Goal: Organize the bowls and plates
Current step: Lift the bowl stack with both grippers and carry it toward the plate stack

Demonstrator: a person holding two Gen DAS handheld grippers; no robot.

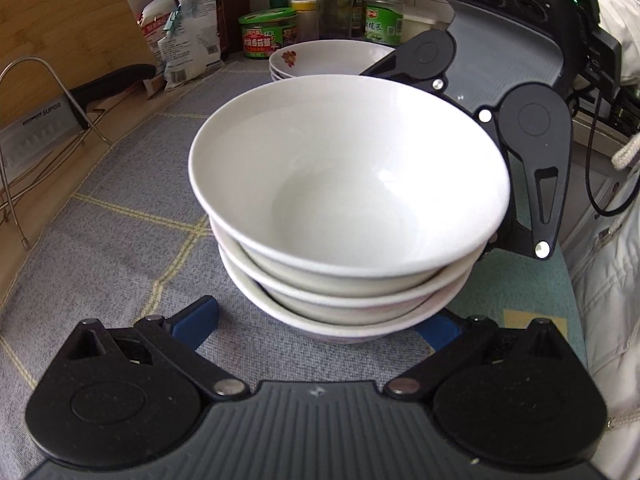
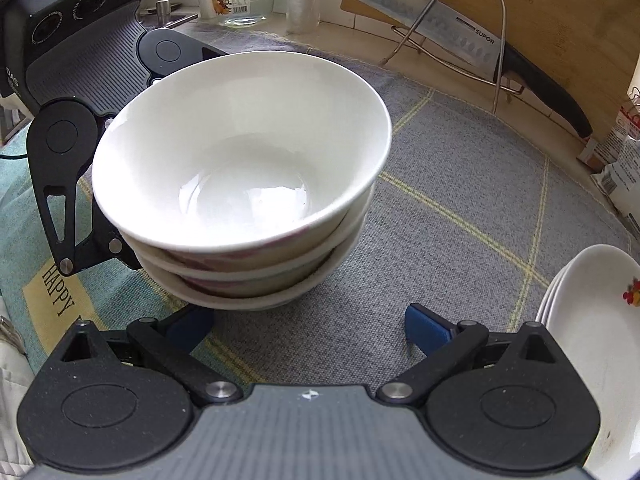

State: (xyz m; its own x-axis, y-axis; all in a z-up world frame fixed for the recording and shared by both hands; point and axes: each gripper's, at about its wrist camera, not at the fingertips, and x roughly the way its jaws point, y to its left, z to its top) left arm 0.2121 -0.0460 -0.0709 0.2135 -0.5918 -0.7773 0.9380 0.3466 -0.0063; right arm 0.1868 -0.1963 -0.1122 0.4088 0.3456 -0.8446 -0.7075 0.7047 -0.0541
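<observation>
Three white bowls sit nested in a stack on the grey mat, between my two grippers. My left gripper is open, its blue fingertips on either side of the stack's foot. From the opposite side my right gripper is open too, with the bowl stack just ahead and to the left and one blue fingertip out in the open. Whether any finger touches a bowl is hidden. A stack of flower-printed white plates rests on the mat behind the bowls.
A cleaver leans in a wire rack against a wooden cutting board. Jars and bottles and food bags line the wall. A teal mat lies under the left gripper's side. A white sleeve is at the right.
</observation>
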